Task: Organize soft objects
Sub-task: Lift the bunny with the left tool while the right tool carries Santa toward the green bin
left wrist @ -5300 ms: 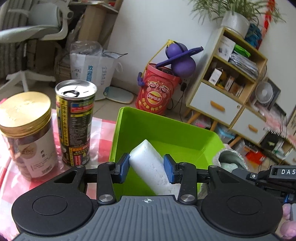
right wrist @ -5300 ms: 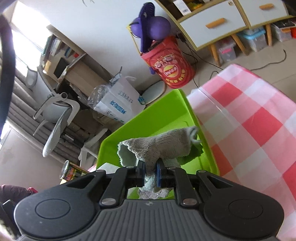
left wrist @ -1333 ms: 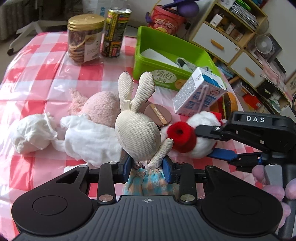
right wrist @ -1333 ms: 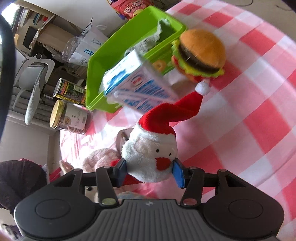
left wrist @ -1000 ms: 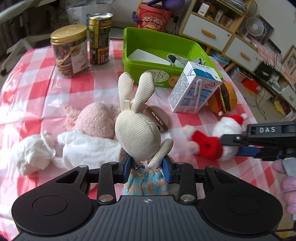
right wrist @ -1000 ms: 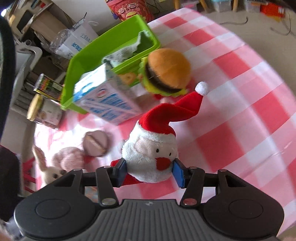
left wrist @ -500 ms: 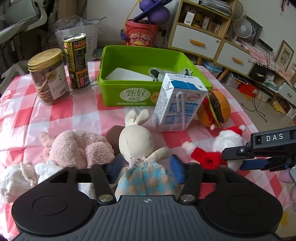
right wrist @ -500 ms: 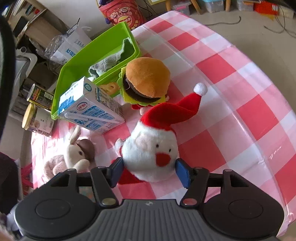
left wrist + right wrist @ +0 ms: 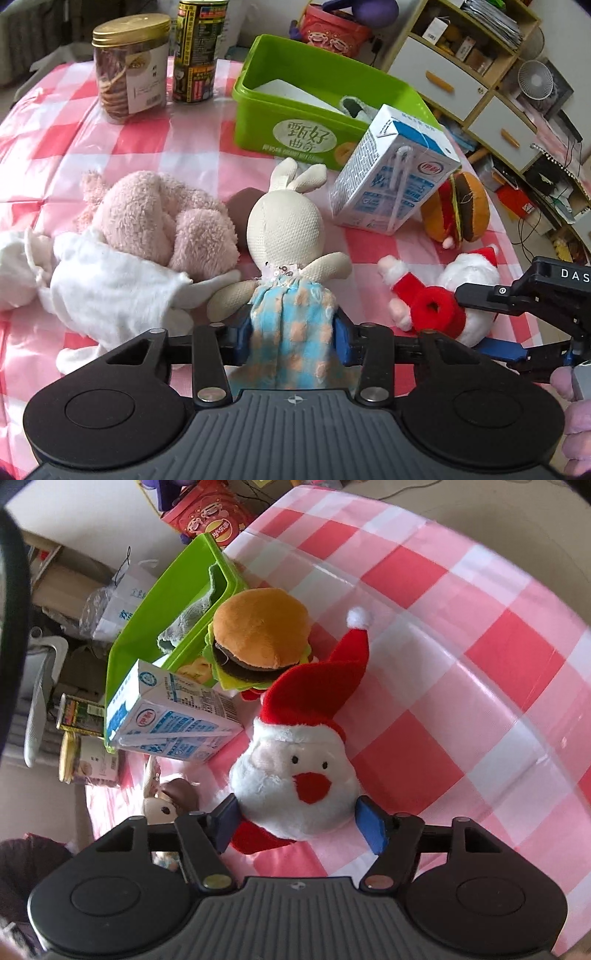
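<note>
A cream rabbit doll in a blue dress lies on the checked tablecloth. My left gripper is open, its pads on either side of the dress. A Santa plush lies on the cloth between the open pads of my right gripper, which also shows in the left wrist view. A pink plush with white cloth lies to the left. A burger plush sits by the green bin, which holds a white sponge and a grey rag.
A milk carton leans between the rabbit and the bin. A cookie jar and a can stand at the back left. A brown compact lies behind the rabbit. The table edge runs close on the right.
Both grippers have opened: the rabbit and the Santa, held up earlier, now lie on the cloth. Both grippers have moved in closer to their toys since half a second ago.
</note>
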The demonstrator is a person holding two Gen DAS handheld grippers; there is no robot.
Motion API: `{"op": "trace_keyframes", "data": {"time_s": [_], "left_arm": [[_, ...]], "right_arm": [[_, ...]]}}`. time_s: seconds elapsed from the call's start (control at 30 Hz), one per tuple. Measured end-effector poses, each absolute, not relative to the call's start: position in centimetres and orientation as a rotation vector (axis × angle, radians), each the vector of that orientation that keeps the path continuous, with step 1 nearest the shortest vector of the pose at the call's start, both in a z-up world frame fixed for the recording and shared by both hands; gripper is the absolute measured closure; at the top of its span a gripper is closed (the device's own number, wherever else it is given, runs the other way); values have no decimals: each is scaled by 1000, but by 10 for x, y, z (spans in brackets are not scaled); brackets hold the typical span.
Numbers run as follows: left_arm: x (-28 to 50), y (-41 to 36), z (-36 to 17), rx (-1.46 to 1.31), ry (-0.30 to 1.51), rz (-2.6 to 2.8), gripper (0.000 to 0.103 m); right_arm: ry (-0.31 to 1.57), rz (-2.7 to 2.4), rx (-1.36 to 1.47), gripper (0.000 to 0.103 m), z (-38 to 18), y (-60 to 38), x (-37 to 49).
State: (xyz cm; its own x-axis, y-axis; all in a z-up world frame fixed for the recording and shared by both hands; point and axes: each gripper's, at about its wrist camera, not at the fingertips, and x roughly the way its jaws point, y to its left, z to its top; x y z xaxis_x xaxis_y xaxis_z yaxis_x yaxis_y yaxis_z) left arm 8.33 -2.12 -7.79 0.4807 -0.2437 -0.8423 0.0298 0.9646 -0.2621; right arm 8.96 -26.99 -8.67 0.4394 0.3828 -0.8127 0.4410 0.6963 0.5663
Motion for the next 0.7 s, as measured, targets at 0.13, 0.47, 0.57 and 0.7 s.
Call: {"op": "trace_keyframes", "data": {"time_s": [0.13, 0.47, 0.57, 0.7], "left_arm": [[82, -19, -73, -227, 1049, -175, 67], [74, -9, -42, -241, 970, -214, 68], [72, -5, -33, -251, 939, -219, 68], [71, 2, -22, -282, 907, -225, 68]], "right_arm": [[1139, -43, 850, 63, -83, -272, 89], [1067, 7, 867, 64, -60, -277, 79], [1038, 16, 879, 64, -51, -279, 77], [988, 43, 901, 64, -36, -282, 74]]}}
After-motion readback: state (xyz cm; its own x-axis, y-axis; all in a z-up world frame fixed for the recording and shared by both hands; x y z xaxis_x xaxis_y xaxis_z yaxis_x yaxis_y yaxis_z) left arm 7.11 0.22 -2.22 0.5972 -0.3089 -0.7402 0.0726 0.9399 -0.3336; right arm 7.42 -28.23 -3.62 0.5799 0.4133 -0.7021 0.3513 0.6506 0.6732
